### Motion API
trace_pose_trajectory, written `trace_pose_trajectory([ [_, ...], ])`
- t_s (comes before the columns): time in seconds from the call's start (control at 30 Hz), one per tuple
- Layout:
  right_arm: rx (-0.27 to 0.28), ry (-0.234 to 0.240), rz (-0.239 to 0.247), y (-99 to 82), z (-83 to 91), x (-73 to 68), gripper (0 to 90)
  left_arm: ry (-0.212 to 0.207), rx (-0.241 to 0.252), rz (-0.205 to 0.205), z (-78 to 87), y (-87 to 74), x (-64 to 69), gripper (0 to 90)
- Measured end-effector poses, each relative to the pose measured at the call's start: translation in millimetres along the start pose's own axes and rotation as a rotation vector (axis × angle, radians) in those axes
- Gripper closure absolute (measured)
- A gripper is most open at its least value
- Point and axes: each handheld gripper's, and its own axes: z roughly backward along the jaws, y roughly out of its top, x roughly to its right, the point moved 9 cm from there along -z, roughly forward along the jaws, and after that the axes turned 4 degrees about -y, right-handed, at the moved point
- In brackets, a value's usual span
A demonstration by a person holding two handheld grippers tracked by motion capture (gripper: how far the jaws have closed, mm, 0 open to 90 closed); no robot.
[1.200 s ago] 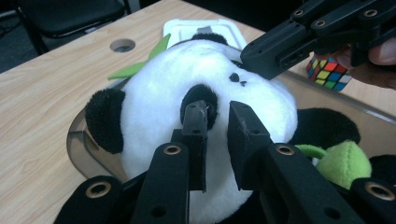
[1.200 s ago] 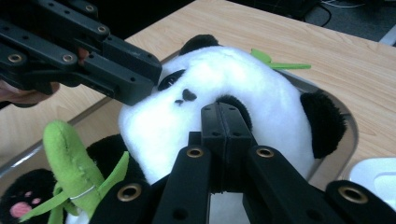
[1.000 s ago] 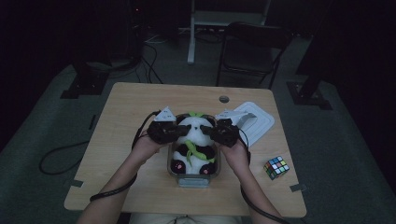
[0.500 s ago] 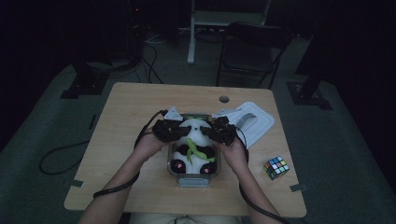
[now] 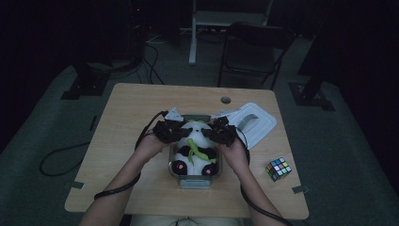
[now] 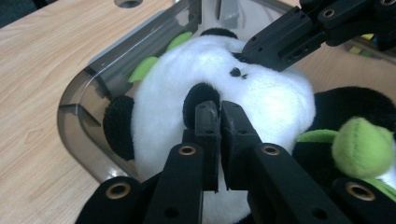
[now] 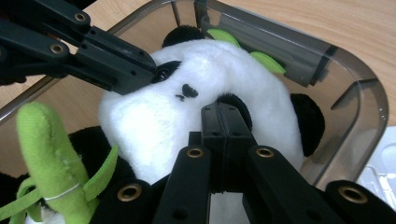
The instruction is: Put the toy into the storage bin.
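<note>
- Now the left gripper (image 6: pixel 219 109) has drawn in to the panda toy (image 5: pixel 194 143) since a second ago, its jaws just closing; they stand together at the toy's black eye patch.
- Opposite it, the right gripper (image 7: pixel 223 116) has its jaws together at the other eye patch.
- Lying in the clear container (image 5: pixel 195 181), the toy has green leaves on its belly.
- Right of the container lie its white lid (image 5: pixel 256 123) and a puzzle cube (image 5: pixel 278 168).

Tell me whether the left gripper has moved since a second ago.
Yes. In the high view the left gripper has shifted right, from the container's left edge inward onto the panda's head, and its jaws have just been closing there.
</note>
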Motion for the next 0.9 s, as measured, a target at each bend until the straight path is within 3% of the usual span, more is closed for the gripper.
trace_pose_trajectory([
  [0.17,0.029,0.014,0.025,3.0,15.6,-6.3,87.5,-0.033,0.05,0.014,16.6,0.5,6.4,72.4],
  [0.33,0.065,0.053,0.054,3.1,33.5,-22.1,87.5,-0.097,0.083,0.024,29.1,2.0,19.2,66.8],
  [0.4,0.072,0.057,0.066,2.0,36.9,-26.4,87.5,-0.076,0.08,0.013,30.8,1.7,21.2,66.9],
  [0.63,0.027,0.054,0.076,-1.3,21.8,-26.6,87.5,-0.084,0.035,-0.002,19.0,1.1,20.6,73.4],
  [0.9,-0.006,0.06,0.069,-1.2,8.5,-21.5,89.6,-0.064,-0.028,-0.019,2.1,-1.5,14.2,75.3],
])
